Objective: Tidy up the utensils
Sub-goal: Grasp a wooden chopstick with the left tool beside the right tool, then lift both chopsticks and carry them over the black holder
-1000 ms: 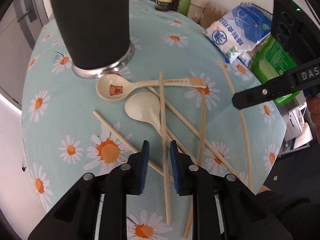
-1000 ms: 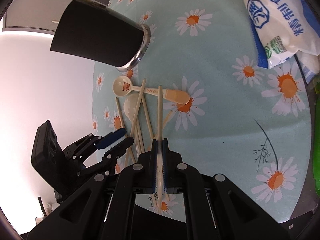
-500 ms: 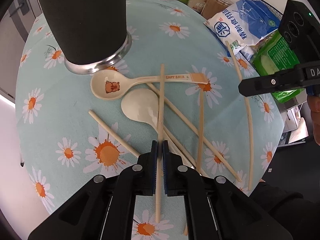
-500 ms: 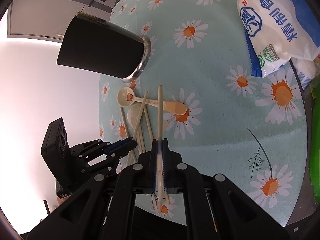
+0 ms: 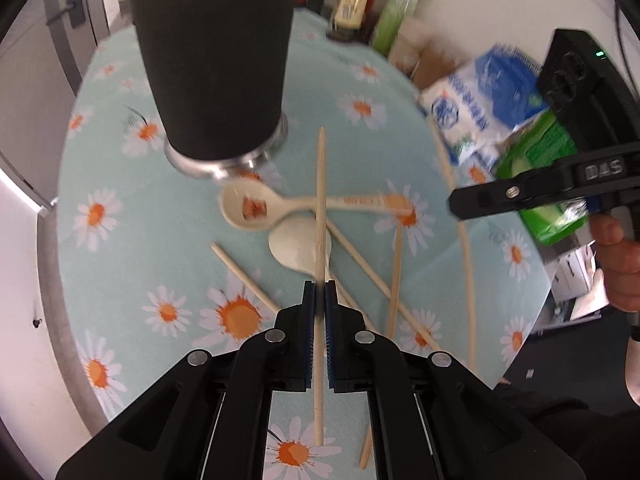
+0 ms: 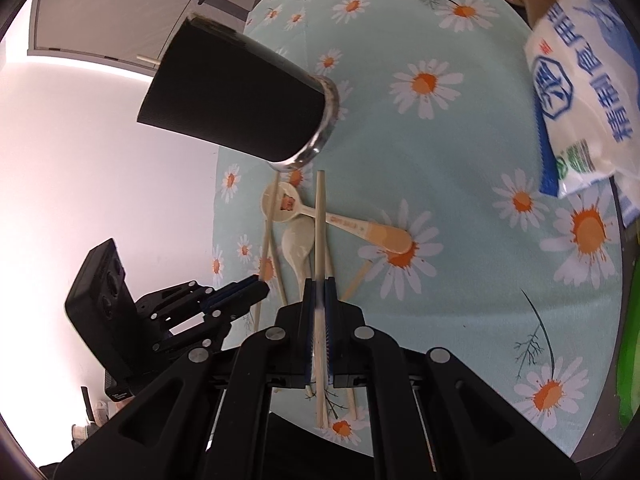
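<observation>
both claws, left claw (image 5: pixel 319 292) and right claw (image 6: pixel 319 290), each clamped on a pale wooden chopstick (image 5: pixel 320 200)

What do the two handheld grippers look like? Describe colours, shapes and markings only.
Both the left gripper and the right gripper are matte black, with angular linkage arms, silver round pivot screws and blue ribbed pads lining the jaws. The right one carries raised "DAS" lettering and a boxy black housing with a green light.

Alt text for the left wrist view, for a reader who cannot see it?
The left gripper is shut on a chopstick above a daisy-print tablecloth. Below lie two spoons and loose chopsticks, beside a black cup. The right gripper reaches in from the right, food packets behind it.
</observation>
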Demonstrator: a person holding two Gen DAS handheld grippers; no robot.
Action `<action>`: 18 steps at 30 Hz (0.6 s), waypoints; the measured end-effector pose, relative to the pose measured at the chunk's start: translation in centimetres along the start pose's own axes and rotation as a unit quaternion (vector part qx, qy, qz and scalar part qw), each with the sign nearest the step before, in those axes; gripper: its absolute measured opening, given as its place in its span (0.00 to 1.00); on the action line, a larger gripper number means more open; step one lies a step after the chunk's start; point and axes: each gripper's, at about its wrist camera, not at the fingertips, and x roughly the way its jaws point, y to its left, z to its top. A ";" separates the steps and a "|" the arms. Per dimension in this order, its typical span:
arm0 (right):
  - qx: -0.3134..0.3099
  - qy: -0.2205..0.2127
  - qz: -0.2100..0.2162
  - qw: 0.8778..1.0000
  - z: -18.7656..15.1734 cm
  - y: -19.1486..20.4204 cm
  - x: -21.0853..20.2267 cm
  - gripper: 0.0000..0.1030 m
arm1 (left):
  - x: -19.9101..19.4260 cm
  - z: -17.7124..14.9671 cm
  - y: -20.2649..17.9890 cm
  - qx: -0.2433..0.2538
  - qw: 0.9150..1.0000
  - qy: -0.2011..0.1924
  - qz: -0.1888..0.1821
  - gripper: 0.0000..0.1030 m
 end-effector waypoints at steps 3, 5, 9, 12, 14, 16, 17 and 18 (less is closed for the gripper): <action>-0.017 0.001 0.000 1.000 0.7 1.4 0.3 0.06 | -1.1 0.3 0.5 -0.014 1.000 -0.021 -0.003 0.04; -0.030 -0.001 0.000 1.000 1.3 2.5 0.3 0.06 | -2.0 0.5 1.0 -0.027 0.999 -0.039 -0.009 0.04; -0.058 -0.014 0.006 0.998 2.1 4.7 0.2 0.06 | -4.2 0.9 2.0 -0.054 0.994 -0.087 -0.029 0.04; -0.092 -0.027 -0.002 0.995 2.5 6.6 -0.3 0.06 | -5.6 1.3 2.6 -0.071 0.989 -0.118 -0.047 0.04; -0.115 -0.041 -0.004 0.992 2.8 7.9 -0.8 0.06 | -7.2 1.7 2.7 -0.069 0.984 -0.154 -0.053 0.04; -0.134 -0.055 0.001 0.989 3.2 9.1 -1.4 0.06 | -8.2 2.0 2.8 -0.069 0.980 -0.180 -0.057 0.04; -0.144 -0.064 0.004 0.988 3.5 9.7 -1.7 0.06 | -8.8 2.2 3.0 -0.070 0.977 -0.193 -0.058 0.04; -0.152 -0.069 0.007 0.986 3.7 10.2 -1.9 0.06 | -9.2 2.5 3.1 -0.072 0.974 -0.204 -0.061 0.04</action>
